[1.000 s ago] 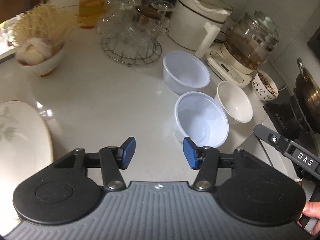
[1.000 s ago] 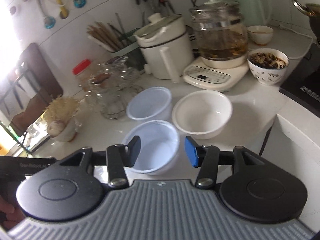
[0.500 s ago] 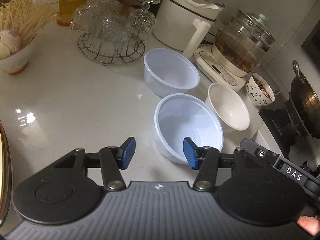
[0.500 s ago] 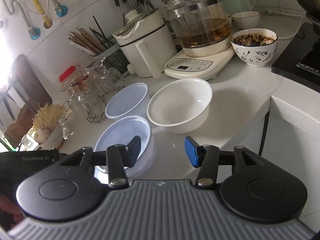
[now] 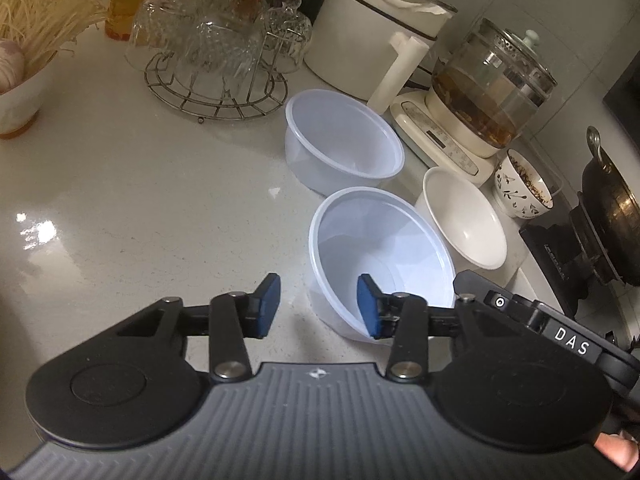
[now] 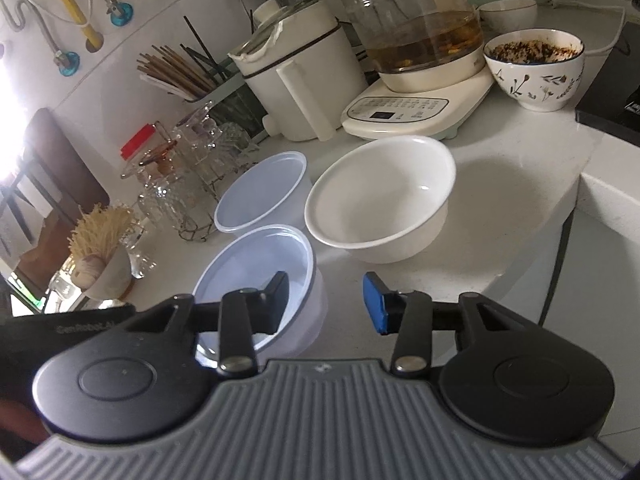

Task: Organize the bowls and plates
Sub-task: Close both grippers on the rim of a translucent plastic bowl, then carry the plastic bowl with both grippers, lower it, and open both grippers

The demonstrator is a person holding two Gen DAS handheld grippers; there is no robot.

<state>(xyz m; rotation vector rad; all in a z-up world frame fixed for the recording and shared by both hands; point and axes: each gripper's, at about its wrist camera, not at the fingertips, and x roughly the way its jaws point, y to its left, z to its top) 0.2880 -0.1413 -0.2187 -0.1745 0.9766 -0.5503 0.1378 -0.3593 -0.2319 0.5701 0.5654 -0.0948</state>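
Observation:
Two clear plastic bowls and a white ceramic bowl [image 5: 464,220] stand on the pale counter. The near plastic bowl [image 5: 380,256] sits just ahead of my left gripper [image 5: 318,306], whose jaws are closing astride the bowl's left wall, one pad inside and one outside, neither touching. In the right wrist view my right gripper [image 6: 326,302] straddles the right wall of the same near plastic bowl [image 6: 260,272], jaws also closing, with gaps on both sides. The far plastic bowl [image 5: 344,140] and the white ceramic bowl [image 6: 380,204] stand untouched behind.
A wire rack of glass cups [image 5: 216,52], a white cooker [image 5: 372,28] and a glass kettle on its base [image 5: 488,84] line the back. A patterned bowl [image 5: 520,188] and a wok [image 5: 612,216] are at right. A mushroom bowl [image 5: 24,60] stands far left. The counter drops off at right [image 6: 576,200].
Both grippers have come down and closer to the near plastic bowl, now straddling its walls. Their jaws have narrowed. The flowered plate at left has gone out of the left wrist view.

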